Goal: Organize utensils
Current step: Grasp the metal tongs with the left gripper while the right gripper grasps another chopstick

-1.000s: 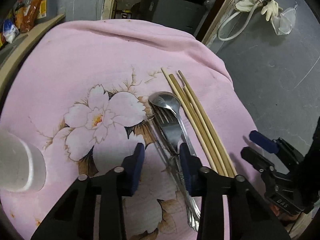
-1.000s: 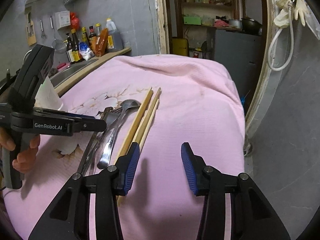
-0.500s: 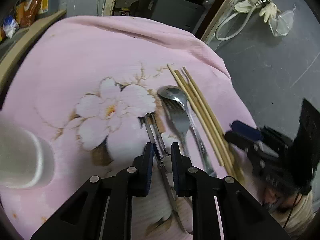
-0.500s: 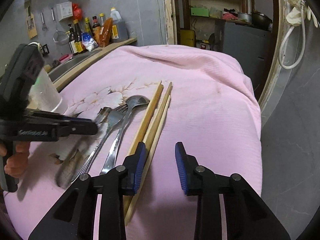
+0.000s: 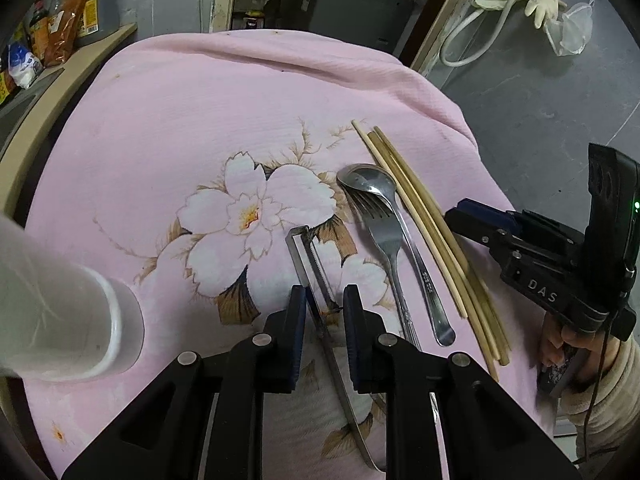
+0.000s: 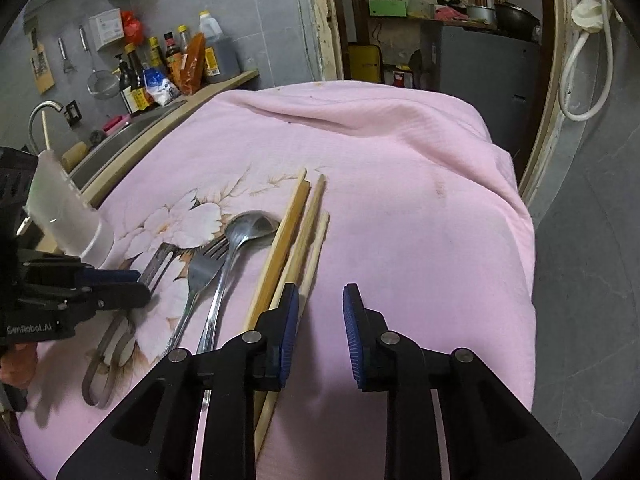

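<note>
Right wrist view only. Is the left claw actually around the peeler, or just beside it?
Observer: Around it. In the left wrist view the peeler shaft runs between the left claw pads, but pink cloth shows on its right side, so it is not clamped.
Operator: Spoon handle end? The right claw hides it here.
Observer: The spoon handle ends on the cloth beside the fork, short of the near ends of the chopsticks.

On the pink cloth, a steel peeler (image 5: 310, 264), fork (image 5: 386, 240) and spoon (image 5: 394, 232) lie side by side, with what looks like three wooden chopsticks (image 5: 424, 224) rightmost.
</note>
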{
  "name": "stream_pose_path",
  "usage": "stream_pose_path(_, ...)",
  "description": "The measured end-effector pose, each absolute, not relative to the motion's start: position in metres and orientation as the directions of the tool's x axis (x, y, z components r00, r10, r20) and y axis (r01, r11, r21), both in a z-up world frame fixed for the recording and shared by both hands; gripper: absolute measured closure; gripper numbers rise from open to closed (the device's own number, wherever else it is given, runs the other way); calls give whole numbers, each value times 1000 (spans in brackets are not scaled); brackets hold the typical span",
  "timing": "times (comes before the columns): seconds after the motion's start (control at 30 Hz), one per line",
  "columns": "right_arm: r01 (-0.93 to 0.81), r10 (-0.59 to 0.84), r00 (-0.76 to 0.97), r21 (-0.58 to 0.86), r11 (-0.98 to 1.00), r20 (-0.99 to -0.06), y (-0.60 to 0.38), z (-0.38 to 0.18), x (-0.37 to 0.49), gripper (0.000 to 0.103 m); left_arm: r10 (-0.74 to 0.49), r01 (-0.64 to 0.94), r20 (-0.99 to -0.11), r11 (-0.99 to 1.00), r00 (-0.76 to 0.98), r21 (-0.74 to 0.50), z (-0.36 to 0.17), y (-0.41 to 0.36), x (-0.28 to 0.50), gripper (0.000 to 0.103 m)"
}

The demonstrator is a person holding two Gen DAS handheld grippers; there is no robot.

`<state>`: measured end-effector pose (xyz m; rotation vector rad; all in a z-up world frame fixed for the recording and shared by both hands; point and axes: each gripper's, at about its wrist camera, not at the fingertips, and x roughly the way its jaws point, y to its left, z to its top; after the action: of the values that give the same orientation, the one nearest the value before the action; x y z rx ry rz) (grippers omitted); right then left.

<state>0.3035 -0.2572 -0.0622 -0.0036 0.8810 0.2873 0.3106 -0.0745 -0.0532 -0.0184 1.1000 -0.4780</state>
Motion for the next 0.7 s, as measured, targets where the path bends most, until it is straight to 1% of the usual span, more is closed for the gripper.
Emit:
stream_pose_path(0.07, -258, 251, 578, 117, 959, -777, -253, -66, 310, 83, -367, 358, -860, 903, 354, -238, -54, -79, 315, 86)
stream_pose_path(0.2, -264, 209, 563, 66, 962, -800, -242, -69, 326, 84, -332, 363, -879, 910, 343, -202, -57, -89, 324, 85)
stream_pose_path(0.3, -262, 208, 538, 72, 962, -817, -242, -70, 340, 84, -316, 368, -887, 911, 336, -185, -59, -94, 330, 84)
stream_pose_path(0.37, -262, 215, 520, 86, 961, -827, -244, -69, 346, 84, -299, 379, -895, 911, 330, -164, -61, -99, 335, 84)
stream_pose_path(0.53, -289, 200, 495, 57, 956, -846, -243, -68, 349, 85, -251, 386, -907, 916, 337, -111, -64, -108, 338, 85)
stream_pose_path(0.6, -270, 209, 483, 83, 959, -850, -247, -67, 349, 95, -254, 375, -901, 920, 351, -113, -64, -108, 337, 89)
stream_pose_path(0.7, -235, 243, 478, 144, 961, -844, -253, -66, 347, 99, -277, 361, -890, 922, 363, -140, -63, -104, 333, 92)
